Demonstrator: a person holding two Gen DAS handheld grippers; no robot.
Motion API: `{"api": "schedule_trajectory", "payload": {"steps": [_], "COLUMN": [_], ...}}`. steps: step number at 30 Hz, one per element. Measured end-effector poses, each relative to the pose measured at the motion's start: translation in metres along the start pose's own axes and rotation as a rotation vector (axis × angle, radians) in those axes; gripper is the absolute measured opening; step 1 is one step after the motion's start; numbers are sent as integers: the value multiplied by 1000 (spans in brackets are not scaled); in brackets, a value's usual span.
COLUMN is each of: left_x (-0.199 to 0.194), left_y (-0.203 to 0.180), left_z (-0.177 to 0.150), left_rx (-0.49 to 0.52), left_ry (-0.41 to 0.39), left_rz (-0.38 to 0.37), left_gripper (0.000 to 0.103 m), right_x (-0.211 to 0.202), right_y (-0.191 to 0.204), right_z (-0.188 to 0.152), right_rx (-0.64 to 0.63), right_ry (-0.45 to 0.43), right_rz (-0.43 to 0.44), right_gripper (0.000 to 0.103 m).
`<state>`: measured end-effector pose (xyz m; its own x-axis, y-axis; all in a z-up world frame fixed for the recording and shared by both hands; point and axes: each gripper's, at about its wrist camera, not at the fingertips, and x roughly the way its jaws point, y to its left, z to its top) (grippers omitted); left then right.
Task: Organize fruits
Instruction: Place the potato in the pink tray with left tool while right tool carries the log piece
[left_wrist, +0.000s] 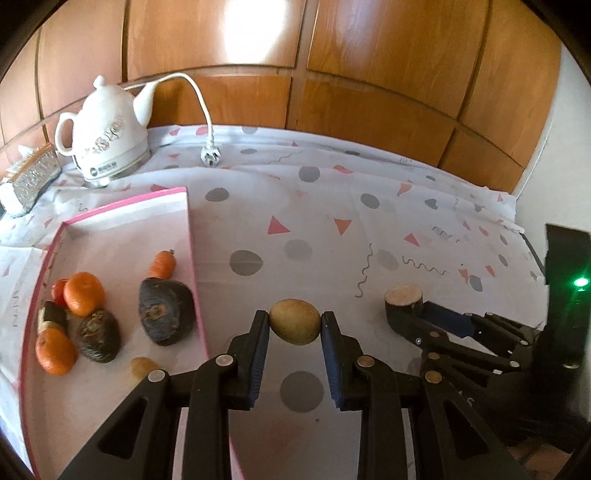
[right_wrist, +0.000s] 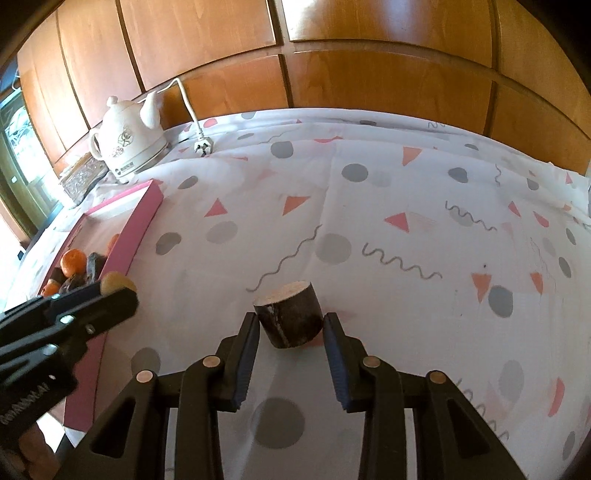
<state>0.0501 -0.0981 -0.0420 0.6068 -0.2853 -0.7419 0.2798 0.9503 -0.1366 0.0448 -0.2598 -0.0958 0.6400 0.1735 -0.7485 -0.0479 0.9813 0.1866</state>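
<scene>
black left gripper (left_wrist: 294, 320), jaws clamped on a brown kiwi (left_wrist: 294, 321), just off the right wall of the pink tray (left_wrist: 194, 254). black right gripper (right_wrist: 291, 325), jaws narrow around a dark cut stump piece (right_wrist: 290, 317), mid tablecloth (right_wrist: 369, 221).

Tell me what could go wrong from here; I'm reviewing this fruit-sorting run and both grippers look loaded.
1. The left gripper pinches the round kiwi only at its ends; it could roll out before reaching the pink tray.
2. The right gripper holds the dark cut stub with a gap at one pad, so it may slip.
3. The tray's near end is crowded with tangerines and dark fruit; a drop could knock them.
</scene>
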Motion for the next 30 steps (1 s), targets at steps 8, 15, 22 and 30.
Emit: {"api": "schedule_trajectory", "payload": {"steps": [8,15,22,30], "left_x": [-30,-46,-55,-56], "left_y": [25,60,101,141], "left_z": [-4,-10,-24,-38], "left_rx": [-25,-74,-141,-245], "left_ry": [-68,-91,-83,-59], "left_rz": [21,65,133,223], "left_gripper": [28,29,29,37], "right_x": [1,4,4,4], "right_y": [19,32,39,55], "right_z": [-9,-13,-10,-5], "right_rx": [-24,-53,-69,-101], "right_ry": [19,28,29,25], "right_rz": [9,1,1,14], "right_gripper": [34,33,32,31]}}
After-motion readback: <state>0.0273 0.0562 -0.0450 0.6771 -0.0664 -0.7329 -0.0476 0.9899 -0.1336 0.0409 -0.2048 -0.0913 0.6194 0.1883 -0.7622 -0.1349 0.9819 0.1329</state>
